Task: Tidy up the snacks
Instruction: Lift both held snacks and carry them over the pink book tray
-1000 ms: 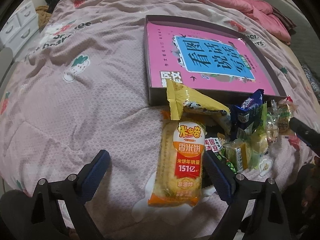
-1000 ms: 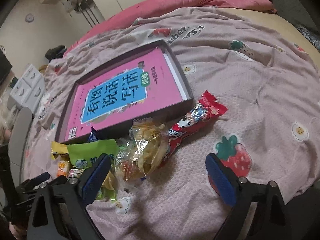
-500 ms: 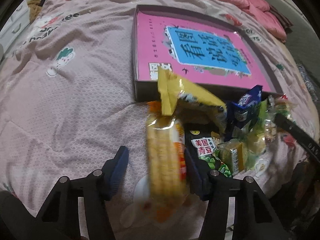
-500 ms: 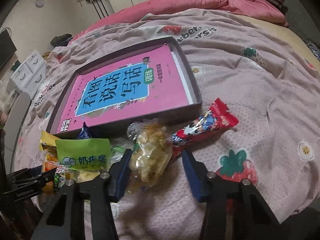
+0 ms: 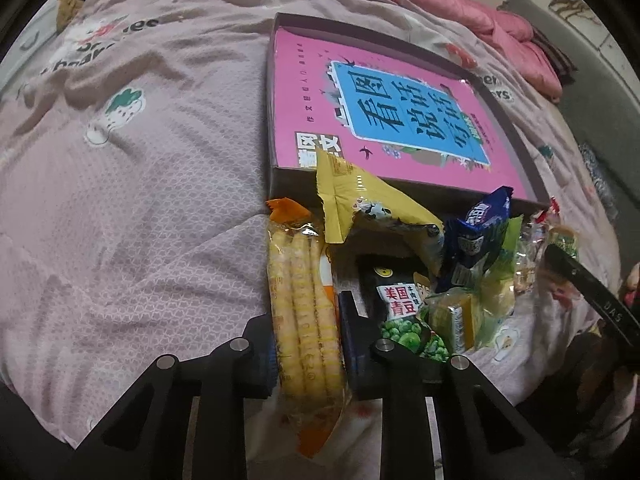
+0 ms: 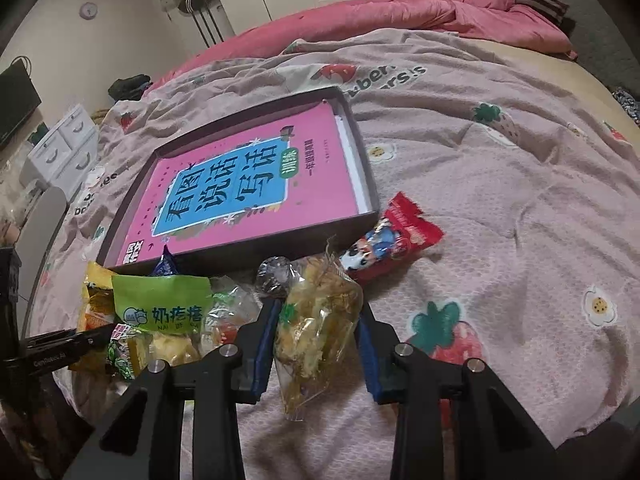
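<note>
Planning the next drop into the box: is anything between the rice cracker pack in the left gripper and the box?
Yes. A yellow snack bag leans over the box at its near wall, just beyond the rice cracker pack that the left gripper holds.

Both jaws have just been closing: left gripper (image 5: 306, 332) and right gripper (image 6: 318, 340) (both angled downward) apparently clamp packets.

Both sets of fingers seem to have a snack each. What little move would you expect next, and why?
Probably a lift toward the dark shallow box. The left gripper has just closed on the yellow rice-cracker pack, the right gripper on the clear bag of golden snacks; both packs still lie by the pile on the pink bedspread.
</note>
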Demonstrator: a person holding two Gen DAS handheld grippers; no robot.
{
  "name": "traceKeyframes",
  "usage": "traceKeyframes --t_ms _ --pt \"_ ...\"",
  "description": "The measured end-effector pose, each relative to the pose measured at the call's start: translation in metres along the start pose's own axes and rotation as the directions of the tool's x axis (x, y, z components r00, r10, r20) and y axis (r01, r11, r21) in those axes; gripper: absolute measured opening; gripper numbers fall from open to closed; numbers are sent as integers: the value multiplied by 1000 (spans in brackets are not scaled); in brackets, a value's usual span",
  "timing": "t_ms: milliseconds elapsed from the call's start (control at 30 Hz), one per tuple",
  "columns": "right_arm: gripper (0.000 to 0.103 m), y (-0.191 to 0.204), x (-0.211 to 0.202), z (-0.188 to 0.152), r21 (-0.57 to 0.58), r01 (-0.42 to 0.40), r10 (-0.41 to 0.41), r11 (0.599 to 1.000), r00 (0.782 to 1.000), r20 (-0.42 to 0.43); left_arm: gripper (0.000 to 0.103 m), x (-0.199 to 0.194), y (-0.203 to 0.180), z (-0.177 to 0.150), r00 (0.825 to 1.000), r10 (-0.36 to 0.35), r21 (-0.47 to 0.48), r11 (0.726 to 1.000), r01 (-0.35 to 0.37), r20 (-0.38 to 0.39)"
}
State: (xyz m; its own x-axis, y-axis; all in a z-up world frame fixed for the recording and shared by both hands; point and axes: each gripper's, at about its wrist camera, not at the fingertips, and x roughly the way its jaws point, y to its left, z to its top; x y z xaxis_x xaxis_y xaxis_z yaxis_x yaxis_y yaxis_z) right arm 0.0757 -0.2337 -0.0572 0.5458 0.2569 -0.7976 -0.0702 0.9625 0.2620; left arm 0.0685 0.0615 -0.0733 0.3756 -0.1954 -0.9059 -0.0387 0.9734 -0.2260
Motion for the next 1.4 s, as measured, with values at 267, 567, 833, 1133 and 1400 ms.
traceKeyframes --t_ms 267,567,833,1133,1400 --pt "37 4 -12 2 -34 -14 15 999 999 48 24 -32 5 -3 996 -19 -23 1000 21 85" --pt "37 17 -33 9 -100 -20 35 995 988 153 24 -67 -1 2 980 3 -9 1000 -1 201" --pt "34 21 -40 15 -115 -25 47 993 980 194 24 -83 -13 13 964 -35 18 999 31 263" --pt "31 16 -32 19 -96 -45 61 994 984 169 24 -76 -28 25 962 -52 36 998 44 270" --pt "31 11 -42 39 -69 -81 96 994 961 258 24 -78 -40 45 947 -87 51 996 75 309"
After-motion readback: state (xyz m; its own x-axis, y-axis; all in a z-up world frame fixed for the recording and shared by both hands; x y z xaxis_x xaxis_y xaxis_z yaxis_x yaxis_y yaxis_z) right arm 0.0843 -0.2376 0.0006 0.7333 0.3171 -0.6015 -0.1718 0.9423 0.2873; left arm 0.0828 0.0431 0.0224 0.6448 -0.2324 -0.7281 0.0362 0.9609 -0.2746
